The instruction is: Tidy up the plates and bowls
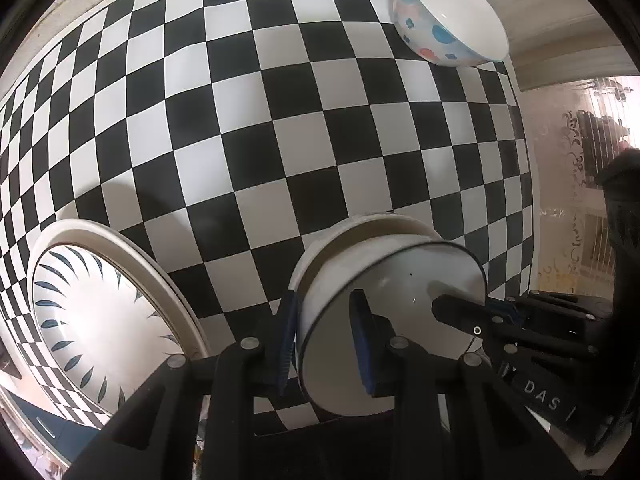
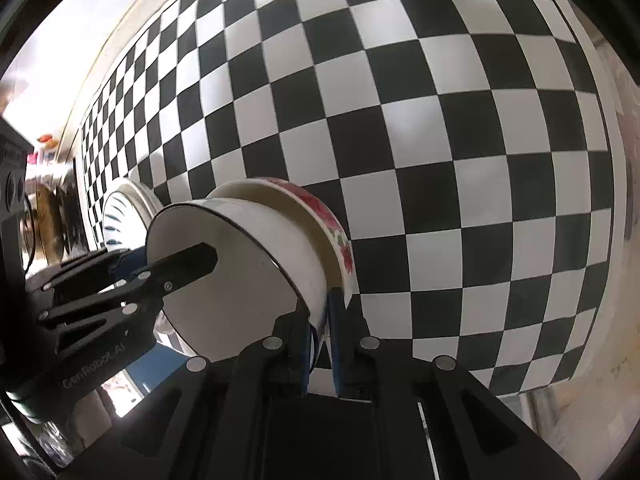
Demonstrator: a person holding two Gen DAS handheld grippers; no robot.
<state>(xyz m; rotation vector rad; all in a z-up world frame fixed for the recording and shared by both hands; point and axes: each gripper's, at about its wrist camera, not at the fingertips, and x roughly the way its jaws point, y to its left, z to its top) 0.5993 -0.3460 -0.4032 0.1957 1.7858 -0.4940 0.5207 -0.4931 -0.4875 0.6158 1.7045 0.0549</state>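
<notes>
Left wrist: white bowl (image 1: pixel 384 280) clamped between left hand-held gripper (image 1: pixel 328 344) pads.

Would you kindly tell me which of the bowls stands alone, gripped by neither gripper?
The white bowl with blue and pink dots, alone at the checkered cloth's far edge.

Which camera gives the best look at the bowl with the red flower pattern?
The right wrist view. There the red-flowered bowl shows its patterned side, nested under the white bowl. The left wrist view shows only a plain pale rim of it behind the white bowl, no flowers.
</notes>
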